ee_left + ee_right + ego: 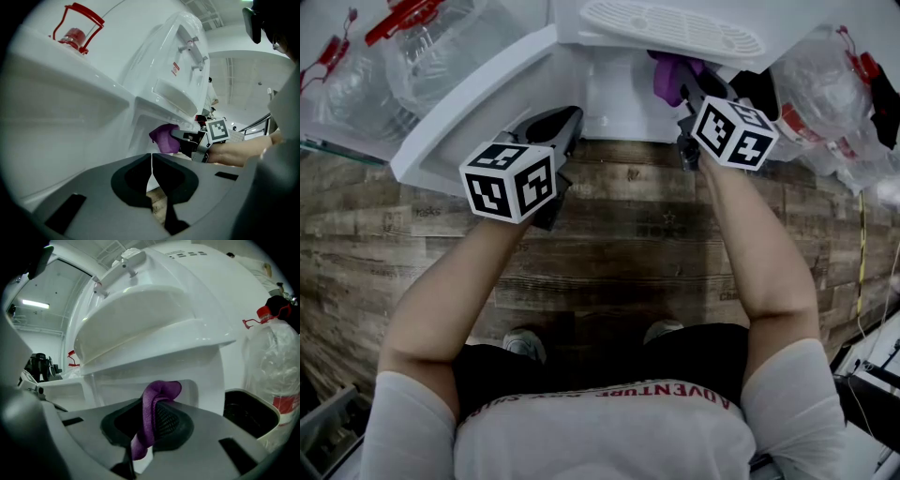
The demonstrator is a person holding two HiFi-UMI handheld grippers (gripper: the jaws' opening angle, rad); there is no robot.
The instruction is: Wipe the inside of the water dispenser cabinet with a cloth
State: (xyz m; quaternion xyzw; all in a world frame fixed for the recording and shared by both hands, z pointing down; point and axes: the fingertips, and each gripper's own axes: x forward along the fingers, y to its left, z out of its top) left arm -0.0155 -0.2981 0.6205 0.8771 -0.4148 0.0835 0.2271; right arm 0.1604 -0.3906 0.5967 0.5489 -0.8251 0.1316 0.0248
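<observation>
A purple fabric cloth is clamped in the right gripper, pointed twelve o'clock into the white plastic cabinet for wiping; the left gripper is closed, empty.

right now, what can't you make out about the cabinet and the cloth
Head view: the cabinet interior is mostly hidden under the drip tray and the right tool; clean or dirty, unclear.
Right gripper view: the cloth hides whether it touches that interior.
Left gripper view: the red label is too small to read.
Head view: the water bottle is cut off by the top edge.
</observation>
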